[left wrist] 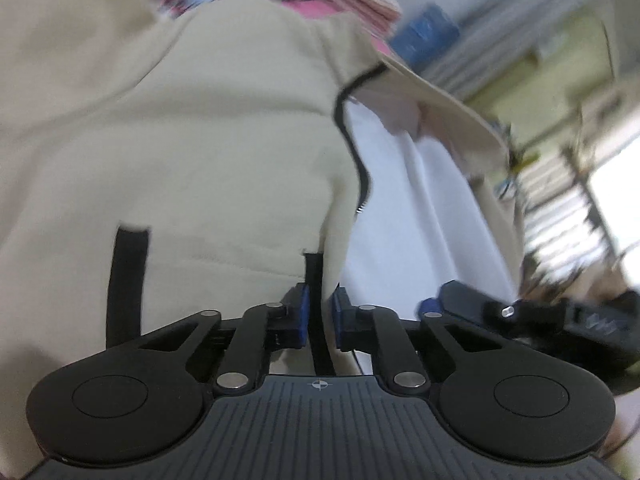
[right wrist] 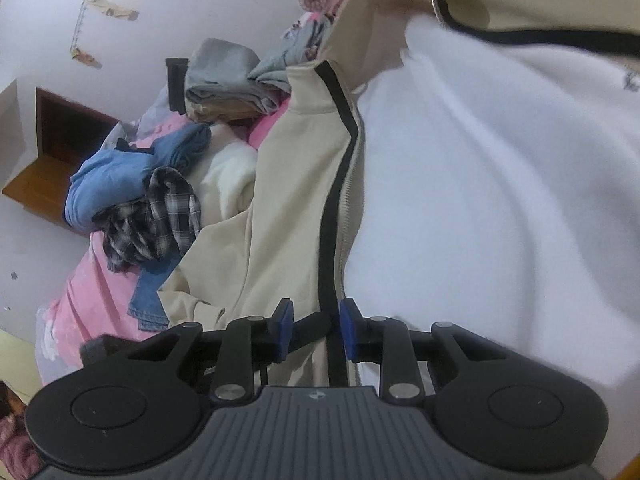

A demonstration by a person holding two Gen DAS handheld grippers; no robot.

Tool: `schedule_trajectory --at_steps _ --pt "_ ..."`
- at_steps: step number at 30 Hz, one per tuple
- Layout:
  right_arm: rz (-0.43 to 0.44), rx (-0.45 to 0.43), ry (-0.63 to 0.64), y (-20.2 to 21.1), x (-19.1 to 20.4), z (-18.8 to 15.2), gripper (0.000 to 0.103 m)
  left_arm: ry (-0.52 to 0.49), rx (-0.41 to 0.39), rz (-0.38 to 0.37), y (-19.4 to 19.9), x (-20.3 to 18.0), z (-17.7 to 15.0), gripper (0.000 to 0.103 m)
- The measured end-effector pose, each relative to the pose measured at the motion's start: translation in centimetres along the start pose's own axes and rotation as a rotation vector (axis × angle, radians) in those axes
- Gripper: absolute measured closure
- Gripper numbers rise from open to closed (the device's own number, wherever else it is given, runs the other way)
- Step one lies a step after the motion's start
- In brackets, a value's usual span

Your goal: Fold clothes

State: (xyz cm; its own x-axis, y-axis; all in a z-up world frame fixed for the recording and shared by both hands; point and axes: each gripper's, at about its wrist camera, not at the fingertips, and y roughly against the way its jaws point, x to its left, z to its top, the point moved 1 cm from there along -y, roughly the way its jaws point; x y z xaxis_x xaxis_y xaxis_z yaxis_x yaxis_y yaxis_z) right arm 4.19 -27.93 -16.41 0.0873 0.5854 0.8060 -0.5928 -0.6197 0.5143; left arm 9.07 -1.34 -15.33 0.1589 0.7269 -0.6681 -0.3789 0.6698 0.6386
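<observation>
2 grippers pinch the beige jacket point(right wrist: 280, 208) at its black zipper edge point(right wrist: 336, 200): left gripper point(left wrist: 320, 320) pressed shut on it, right gripper point(right wrist: 316, 328) narrowly gapped around it. Zipper edge runs straight ahead from both.

A white wall point(right wrist: 180, 8) with peeling patches rises behind a brown wooden shelf point(right wrist: 52, 160); a bright window point(left wrist: 616, 196) shows blurred.

Your left wrist view is smeared with motion blur, worst right of the beige jacket point(left wrist: 200, 140), where a window point(left wrist: 616, 200) blows out white. Your right view is sharper, evenly lit, edges bowed.
</observation>
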Motion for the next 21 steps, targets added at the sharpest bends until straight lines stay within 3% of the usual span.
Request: schedule_trajectory --at_steps 3,8,15,19,21 --pt "0.000 0.002 -0.017 -1.5 -0.4 0.8 0.076 0.105 0.006 -0.048 -0.3 1.6 -0.1 0.095" --pt "-0.012 -0.030 -0.074 -3.9 -2.1 3.3 0.068 0.149 0.009 -0.081 -0.5 2.5 0.0 0.095" --pt "0.077 -0.043 -0.045 -6.8 -2.7 5.7 0.065 0.173 0.018 -0.109 -0.7 3.4 -0.1 0.097" --pt "0.158 -0.030 -0.013 -6.4 -2.4 5.2 0.064 0.180 0.018 -0.121 -0.8 3.6 -0.2 0.097" --pt "0.176 -0.024 0.007 -6.3 -2.3 4.8 0.059 0.182 0.020 -0.125 -0.8 3.7 -0.1 0.097"
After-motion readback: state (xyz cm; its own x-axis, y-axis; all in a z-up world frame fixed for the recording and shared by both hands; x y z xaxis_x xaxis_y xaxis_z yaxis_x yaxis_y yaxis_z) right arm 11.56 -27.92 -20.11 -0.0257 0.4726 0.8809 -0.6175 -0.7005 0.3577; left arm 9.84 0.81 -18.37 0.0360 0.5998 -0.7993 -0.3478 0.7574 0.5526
